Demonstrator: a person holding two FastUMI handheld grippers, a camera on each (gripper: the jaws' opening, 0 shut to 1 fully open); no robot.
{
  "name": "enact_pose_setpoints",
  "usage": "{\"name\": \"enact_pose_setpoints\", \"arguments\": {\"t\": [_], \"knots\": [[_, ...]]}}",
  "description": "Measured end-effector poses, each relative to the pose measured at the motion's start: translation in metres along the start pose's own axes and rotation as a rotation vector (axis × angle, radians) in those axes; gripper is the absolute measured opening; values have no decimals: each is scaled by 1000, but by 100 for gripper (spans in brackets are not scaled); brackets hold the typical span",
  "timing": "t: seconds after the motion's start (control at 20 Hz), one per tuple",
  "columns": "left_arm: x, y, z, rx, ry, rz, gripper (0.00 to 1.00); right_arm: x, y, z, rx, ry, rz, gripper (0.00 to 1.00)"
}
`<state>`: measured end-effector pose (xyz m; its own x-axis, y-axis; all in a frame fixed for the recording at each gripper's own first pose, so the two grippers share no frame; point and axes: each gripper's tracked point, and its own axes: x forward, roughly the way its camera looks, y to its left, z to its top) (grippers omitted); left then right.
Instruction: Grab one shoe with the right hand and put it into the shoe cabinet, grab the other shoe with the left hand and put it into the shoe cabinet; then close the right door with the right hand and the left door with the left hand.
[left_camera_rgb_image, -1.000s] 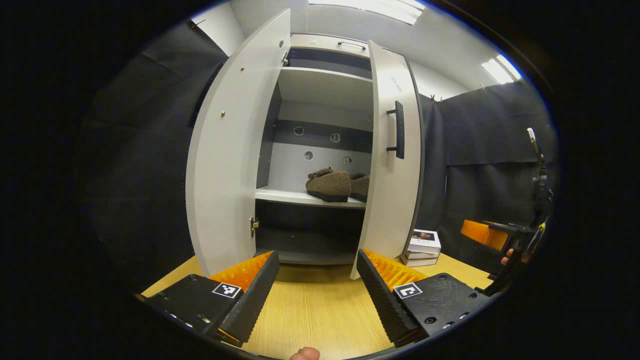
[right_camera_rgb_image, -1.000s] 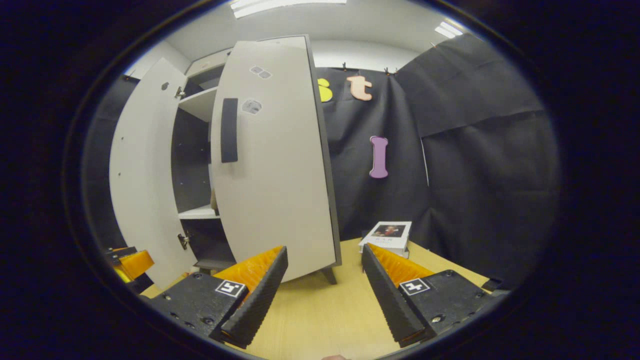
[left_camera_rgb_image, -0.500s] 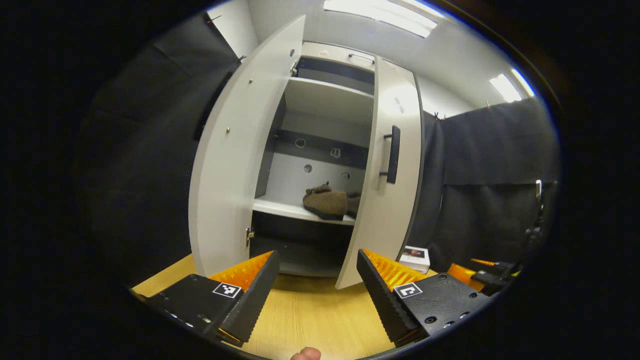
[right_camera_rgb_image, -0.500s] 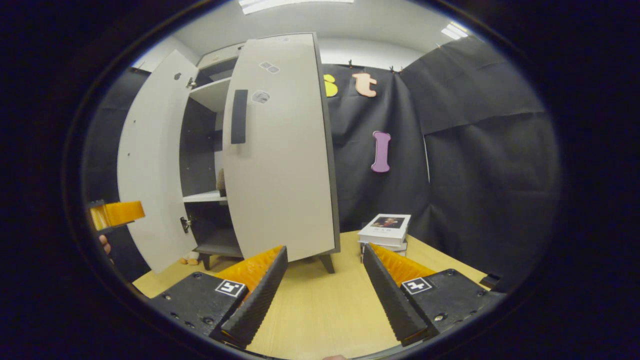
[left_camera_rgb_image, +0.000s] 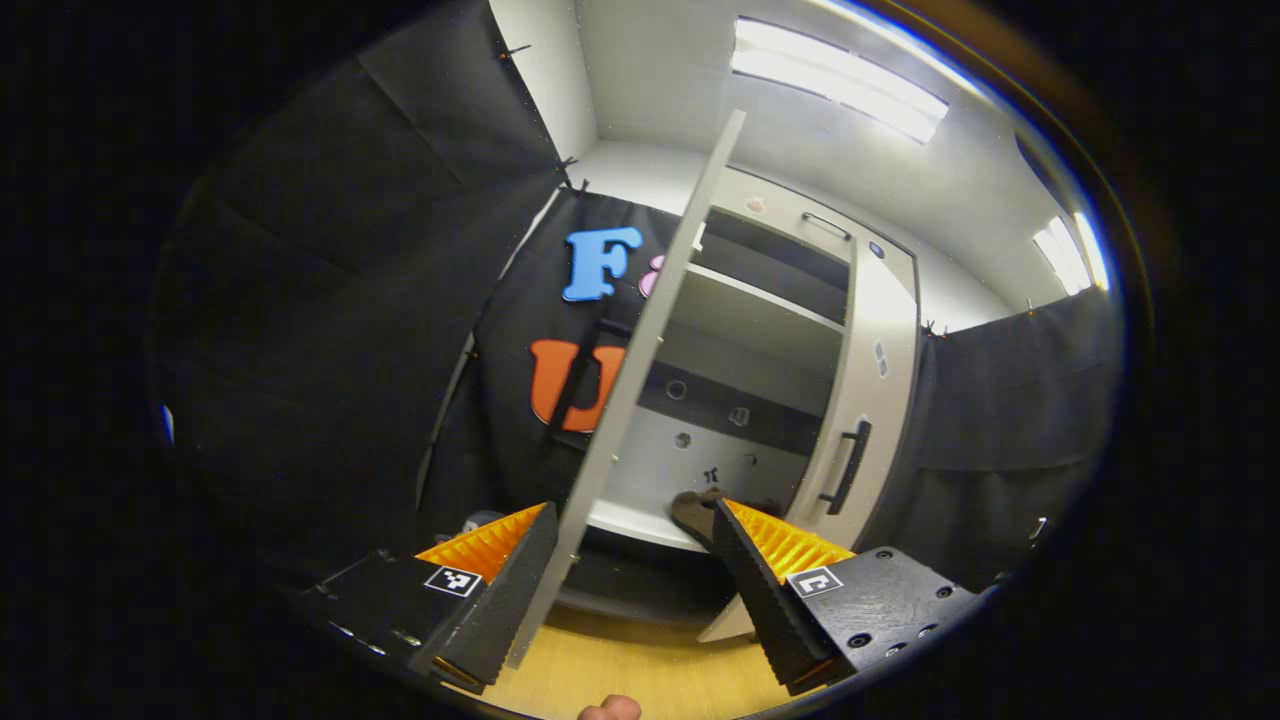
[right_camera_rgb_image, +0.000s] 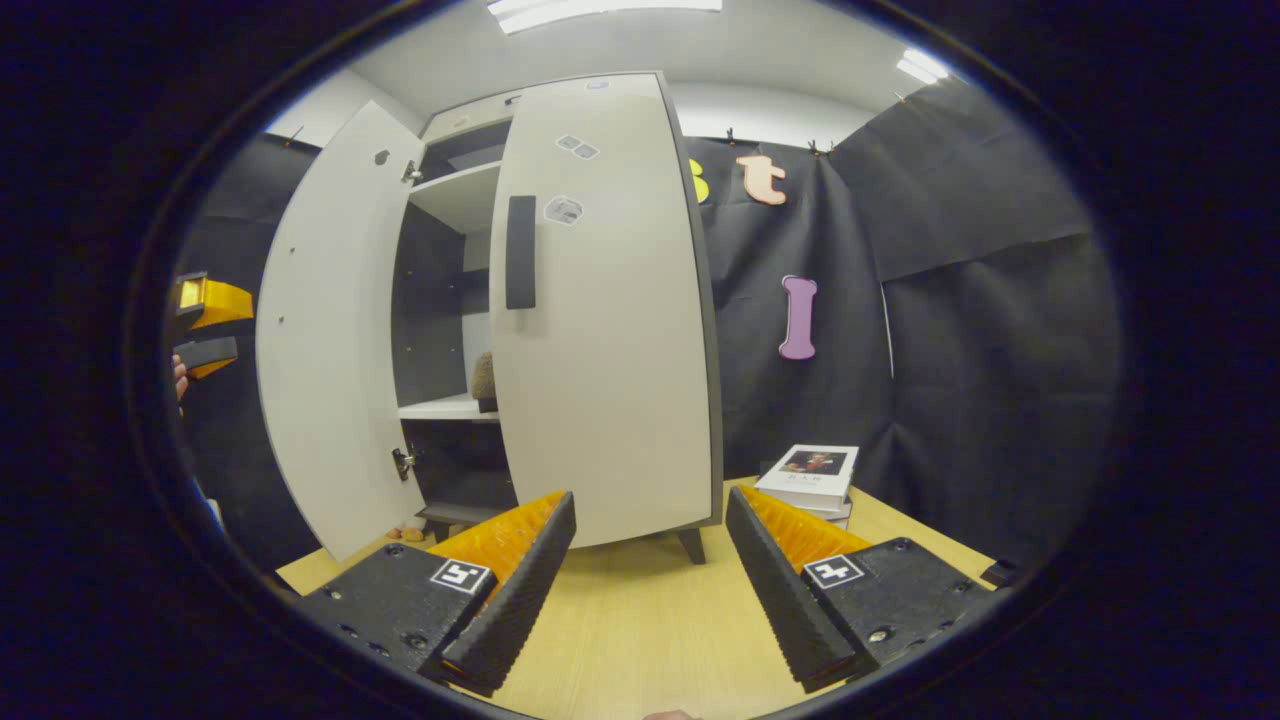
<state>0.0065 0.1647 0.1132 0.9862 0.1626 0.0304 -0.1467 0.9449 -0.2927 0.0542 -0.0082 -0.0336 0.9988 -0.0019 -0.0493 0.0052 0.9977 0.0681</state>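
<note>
Brown fuzzy shoes (left_camera_rgb_image: 697, 507) sit on the white shoe cabinet (right_camera_rgb_image: 445, 190) middle shelf; we're on door closing; right gripper (right_camera_rgb_image: 650, 570) and left gripper (left_camera_rgb_image: 630, 570) gape empty; next, push the nearly shut right door (right_camera_rgb_image: 600, 330), then the left door (left_camera_rgb_image: 630, 380).

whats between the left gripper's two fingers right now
In the left gripper view, the edge of the open left door stands between the fingers of the left gripper, nearer one finger and apparently untouched. Behind it, a shoe sits on the cabinet shelf.
</note>
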Motion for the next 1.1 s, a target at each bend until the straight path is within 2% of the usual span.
{"name": "enact_pose_setpoints", "arguments": {"t": [0.05,0.2,0.25,0.3,0.35,0.45,0.5,0.55,0.6,0.65,0.7,0.75,0.8,0.85,0.9,0.95,1.0,1.05,1.1], "knots": [[4,20,2,-7,2,45,95,0,1,0,-4,2,3,94],[23,65,8,-42,-25,123,100,-2,0,-1,-9,8,1,94],[31,83,5,-39,-29,159,100,-3,0,-1,-7,10,-1,99],[39,102,-1,-38,-23,202,95,-4,-1,-1,-8,13,-4,94],[47,116,-8,-43,-11,230,95,-5,-3,0,-11,12,-10,95],[63,131,-14,-54,3,253,95,-5,-6,0,-19,15,-20,99],[73,136,-15,-53,4,252,100,-5,-7,0,-20,19,-21,94],[83,141,-15,-48,3,252,95,-4,-7,1,-20,20,-22,94],[90,139,-17,-42,8,250,100,-4,-7,2,-20,18,-24,94],[96,136,-21,-38,18,243,100,-3,-7,4,-21,16,-27,94],[100,130,-25,-33,25,231,95,-2,-8,4,-23,14,-29,95],[103,125,-27,-20,33,216,95,-1,-8,6,-26,9,-31,94],[104,126,-29,-1,31,214,95,1,-8,7,-26,6,-33,99],[102,127,-23,14,8,210,94,2,-8,8,-26,7,-32,94],[102,127,-22,14,8,210,94,4,-7,7,-23,9,-30,95],[102,124,-26,-1,19,200,94,5,-6,6,-21,14,-25,99],[102,121,-28,-26,31,183,94,7,-5,5,-20,16,-21,94],[104,116,-31,-55,48,163,94,8,-3,5,-22,17,-17,99],[103,113,-34,-75,62,146,94,9,-2,6,-23,15,-15,99]]}}
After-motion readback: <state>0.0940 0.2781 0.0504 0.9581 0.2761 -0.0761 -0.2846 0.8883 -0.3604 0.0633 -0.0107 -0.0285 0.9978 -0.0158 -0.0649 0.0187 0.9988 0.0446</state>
